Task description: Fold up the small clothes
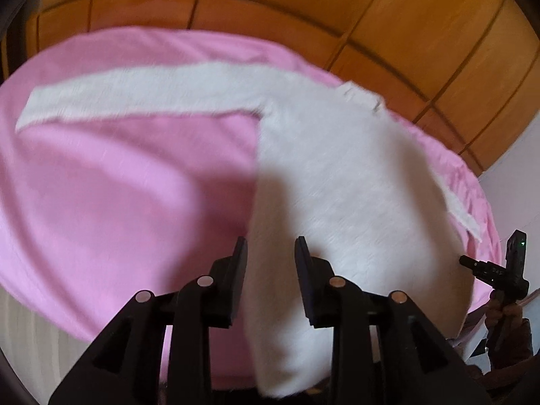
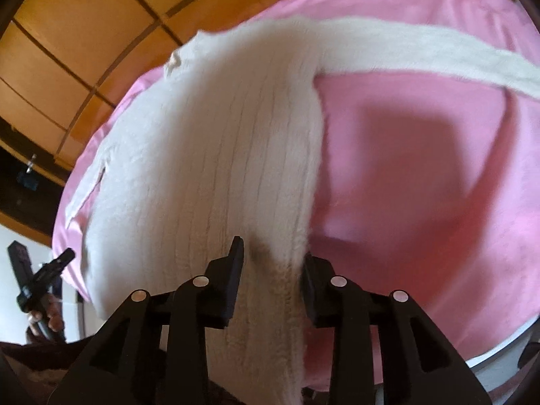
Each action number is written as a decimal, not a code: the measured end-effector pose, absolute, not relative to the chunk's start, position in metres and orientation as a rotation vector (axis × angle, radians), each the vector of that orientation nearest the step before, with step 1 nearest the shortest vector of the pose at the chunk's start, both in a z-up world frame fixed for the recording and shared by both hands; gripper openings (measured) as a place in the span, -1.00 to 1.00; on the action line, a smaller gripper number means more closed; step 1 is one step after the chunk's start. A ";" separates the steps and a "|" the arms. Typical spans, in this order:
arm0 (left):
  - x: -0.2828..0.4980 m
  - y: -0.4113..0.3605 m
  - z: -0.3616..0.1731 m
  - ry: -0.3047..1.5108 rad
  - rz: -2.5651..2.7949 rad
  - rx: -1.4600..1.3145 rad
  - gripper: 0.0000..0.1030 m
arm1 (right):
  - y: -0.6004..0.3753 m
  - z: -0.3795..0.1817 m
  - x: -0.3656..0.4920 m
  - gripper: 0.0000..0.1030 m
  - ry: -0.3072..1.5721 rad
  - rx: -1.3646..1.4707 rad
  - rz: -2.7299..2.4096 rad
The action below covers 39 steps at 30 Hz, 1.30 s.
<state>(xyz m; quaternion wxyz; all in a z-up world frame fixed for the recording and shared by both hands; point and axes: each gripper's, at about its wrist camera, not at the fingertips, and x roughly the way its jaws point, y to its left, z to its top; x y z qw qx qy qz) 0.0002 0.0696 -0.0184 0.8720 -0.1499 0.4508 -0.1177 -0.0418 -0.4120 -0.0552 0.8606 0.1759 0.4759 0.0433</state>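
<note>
A white fluffy long-sleeved sweater point(image 1: 337, 175) point(image 2: 209, 155) lies on a pink sheet point(image 1: 118, 202) point(image 2: 422, 185). One sleeve point(image 1: 118, 98) point(image 2: 438, 54) stretches out sideways, and the other sleeve point(image 1: 462, 209) point(image 2: 84, 195) runs along the body's far side. My left gripper point(image 1: 271, 253) hovers at the near hem with its jaws apart, white fabric showing in the gap. My right gripper point(image 2: 271, 253) is at the hem's other corner, jaws also apart. There the fuzzy edge rises between the fingers and brushes the right fingertip point(image 2: 308, 266). Neither pair of pads visibly pinches the cloth.
The pink sheet covers a round-looking surface whose edge point(image 2: 499, 347) shows pale underneath. Orange-brown floor tiles point(image 1: 270, 6) point(image 2: 84, 33) lie beyond it. A hand point(image 1: 506, 310) grips the other tool at the right edge, and another hand point(image 2: 47, 320) shows at the left edge.
</note>
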 end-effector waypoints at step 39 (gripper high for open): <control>0.084 -0.028 -0.069 0.955 -0.178 -0.069 0.96 | -0.350 -0.087 -0.015 0.94 0.863 0.215 0.120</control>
